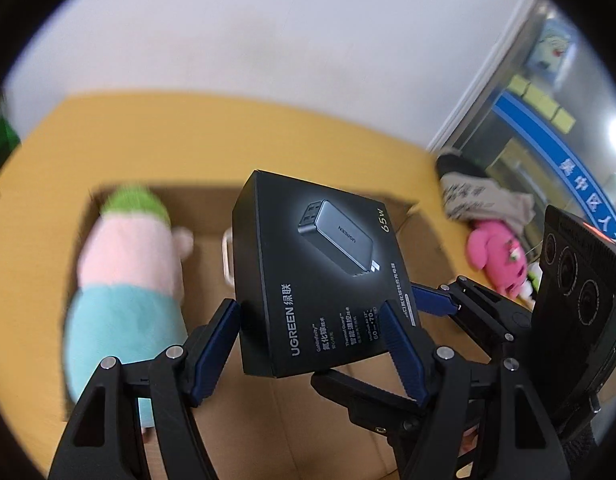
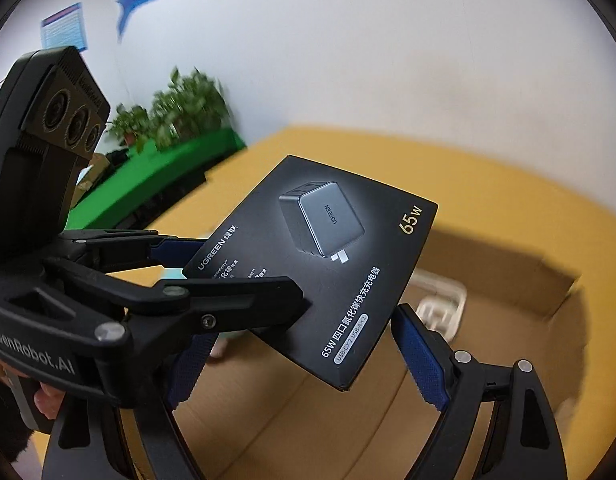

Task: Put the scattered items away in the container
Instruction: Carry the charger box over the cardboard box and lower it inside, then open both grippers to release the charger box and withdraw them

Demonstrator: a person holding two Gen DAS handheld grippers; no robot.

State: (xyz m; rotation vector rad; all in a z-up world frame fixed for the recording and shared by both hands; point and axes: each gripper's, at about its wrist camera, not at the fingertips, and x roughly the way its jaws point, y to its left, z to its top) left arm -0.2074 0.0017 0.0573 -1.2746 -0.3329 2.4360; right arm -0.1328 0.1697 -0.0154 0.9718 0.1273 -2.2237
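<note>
A black UGREEN charger box (image 1: 320, 272) hangs in the air above an open cardboard box (image 1: 251, 392) on a yellow table. My left gripper (image 1: 314, 344) is shut on the charger box, its blue pads (image 1: 404, 356) pressing both side edges. The right gripper (image 1: 440, 300) comes in from the right beside the box's right edge. In the right wrist view the charger box (image 2: 328, 264) sits between my right gripper's (image 2: 303, 364) wide-open fingers (image 2: 422, 360), with the left gripper (image 2: 227, 280) clamped across its near corner. A pink, green and blue plush (image 1: 127, 276) lies inside the cardboard box.
A white plastic item (image 2: 442, 308) lies in the cardboard box (image 2: 508, 280). A pink plush toy (image 1: 496, 260) and a printed cloth bag (image 1: 480, 196) lie on the table to the right. Green plants (image 2: 179, 108) and a green surface stand beyond the table's left end.
</note>
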